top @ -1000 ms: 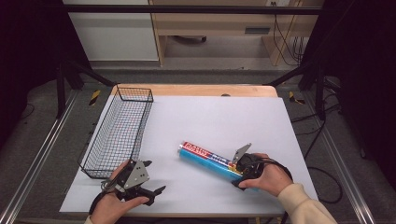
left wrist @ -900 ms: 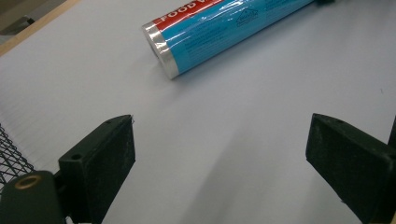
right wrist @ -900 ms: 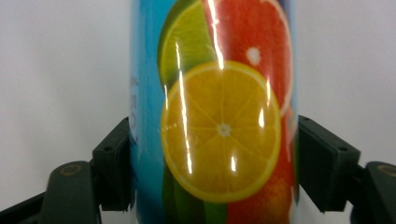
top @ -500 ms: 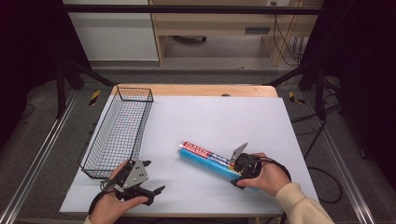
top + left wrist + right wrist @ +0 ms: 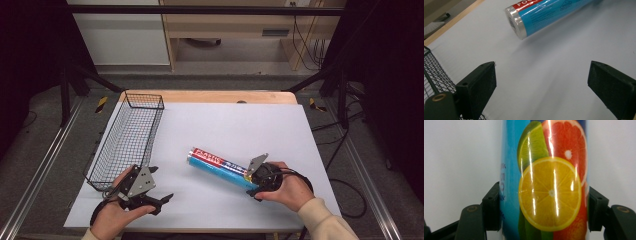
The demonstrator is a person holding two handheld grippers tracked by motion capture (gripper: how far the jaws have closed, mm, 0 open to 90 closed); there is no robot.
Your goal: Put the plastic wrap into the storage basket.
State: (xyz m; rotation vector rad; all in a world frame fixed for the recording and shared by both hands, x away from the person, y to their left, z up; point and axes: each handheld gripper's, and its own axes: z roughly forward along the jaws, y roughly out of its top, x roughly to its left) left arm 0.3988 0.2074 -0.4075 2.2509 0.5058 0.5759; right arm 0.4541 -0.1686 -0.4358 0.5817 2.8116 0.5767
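A blue roll of food wrap [image 5: 219,166] with a red label lies slantwise on the white table [image 5: 225,125], right of the middle. My right gripper [image 5: 252,182] is shut on its near end. In the right gripper view both jaws press the sides of the roll [image 5: 546,177], which carries citrus-slice pictures. My left gripper [image 5: 161,183] is held open near the front left edge, beside the near end of the wire basket [image 5: 127,140]. In the left gripper view the wide-open left gripper [image 5: 542,87] has bare table between its jaws, and the roll's capped end [image 5: 544,15] lies beyond them.
The black wire basket [image 5: 434,72] runs along the table's left side and looks empty. A wooden strip [image 5: 215,96] borders the far edge. Metal rails and dark stands flank the table on the floor.
The right gripper and the roll have shifted slightly to the left. The left gripper has hardly moved.
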